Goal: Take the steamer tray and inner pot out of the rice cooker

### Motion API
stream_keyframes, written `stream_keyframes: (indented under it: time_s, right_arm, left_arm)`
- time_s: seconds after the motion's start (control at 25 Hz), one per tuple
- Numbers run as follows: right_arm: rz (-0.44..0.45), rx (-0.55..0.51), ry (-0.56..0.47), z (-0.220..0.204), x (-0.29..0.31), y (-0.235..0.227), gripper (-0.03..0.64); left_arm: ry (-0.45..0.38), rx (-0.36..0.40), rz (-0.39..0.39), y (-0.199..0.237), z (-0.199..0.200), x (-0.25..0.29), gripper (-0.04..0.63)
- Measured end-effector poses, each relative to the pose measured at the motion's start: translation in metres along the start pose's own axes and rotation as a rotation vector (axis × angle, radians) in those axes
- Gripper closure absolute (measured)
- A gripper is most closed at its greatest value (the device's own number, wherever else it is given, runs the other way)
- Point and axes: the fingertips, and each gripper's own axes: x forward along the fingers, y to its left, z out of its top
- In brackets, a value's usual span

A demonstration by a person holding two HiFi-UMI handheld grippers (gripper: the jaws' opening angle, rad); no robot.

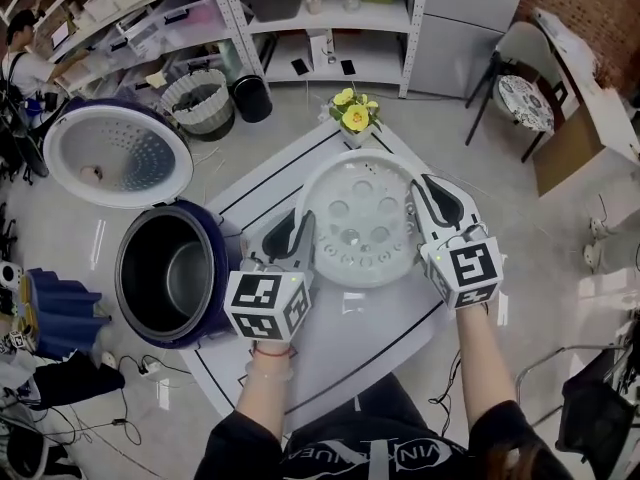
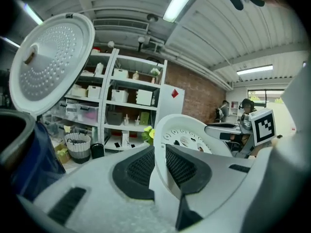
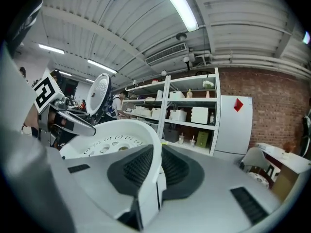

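Holding the steamer tray (image 1: 358, 218) level called for a grip on both sides, so my left hand-held gripper (image 1: 300, 230) was clamped on its left rim and my right hand-held gripper (image 1: 425, 203) on the opposite rim. The tray hung over the table (image 1: 350, 353), beside the rice cooker (image 1: 218, 268). The inner pot (image 1: 170, 268) sat in the cooker, lid (image 1: 115, 153) up. Flowers (image 1: 355, 113) stood just beyond the tray; I judged them the only obstacle.
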Motion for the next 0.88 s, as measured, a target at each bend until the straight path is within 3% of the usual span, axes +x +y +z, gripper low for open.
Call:
stream_keyframes:
  time_s: [0.52,0.88]
  right_arm:
    - [0.079,0.12,0.217,-0.108,0.077,0.003,0.566]
    - [0.11,0.176,0.303,-0.147,0.12,-0.001,0.566]
  left_arm:
    - [0.152,-0.181,0.111,0.057,-0.089,0.074,0.535]
    - [0.201,-0.202,0.176,0.085,-0.11,0.11,0.535]
